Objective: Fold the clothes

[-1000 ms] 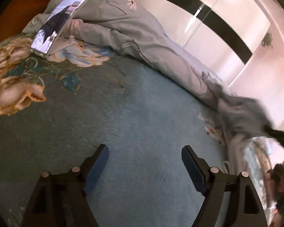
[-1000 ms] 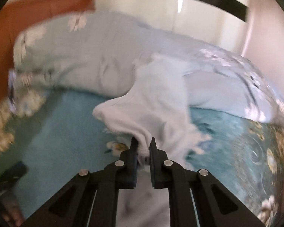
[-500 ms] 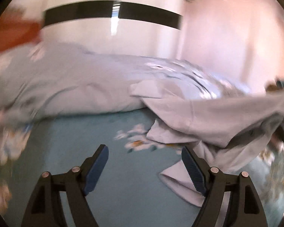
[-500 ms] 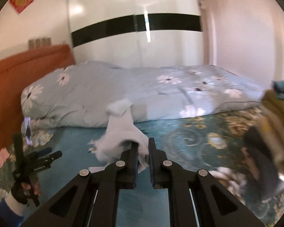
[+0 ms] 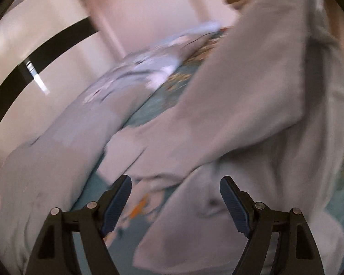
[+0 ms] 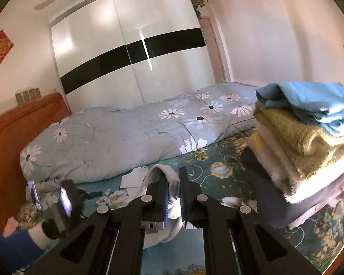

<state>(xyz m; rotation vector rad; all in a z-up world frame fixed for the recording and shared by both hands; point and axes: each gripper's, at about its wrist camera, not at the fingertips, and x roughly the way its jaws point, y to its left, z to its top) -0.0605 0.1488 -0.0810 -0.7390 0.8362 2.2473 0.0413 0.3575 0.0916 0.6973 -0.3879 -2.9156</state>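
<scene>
A pale grey garment (image 5: 245, 105) hangs lifted above the teal floral bed sheet (image 5: 149, 107), filling the right of the blurred left wrist view. My left gripper (image 5: 175, 204) is open and empty just below the hanging cloth. My right gripper (image 6: 173, 197) is shut on a bunched fold of the same grey garment (image 6: 172, 183), which droops down between and below the fingers. The left gripper (image 6: 64, 204) and its holder's blue sleeve show at the lower left of the right wrist view.
A rolled light-blue daisy duvet (image 6: 130, 135) lies along the far side of the bed. A stack of folded clothes (image 6: 309, 151) stands at the right. An orange headboard (image 6: 16, 123) is at the left, a white wardrobe (image 6: 130, 52) behind.
The right gripper has raised the garment and swung right, so the folded stack is now close. The left gripper has turned toward the hanging cloth, which now fills its view.
</scene>
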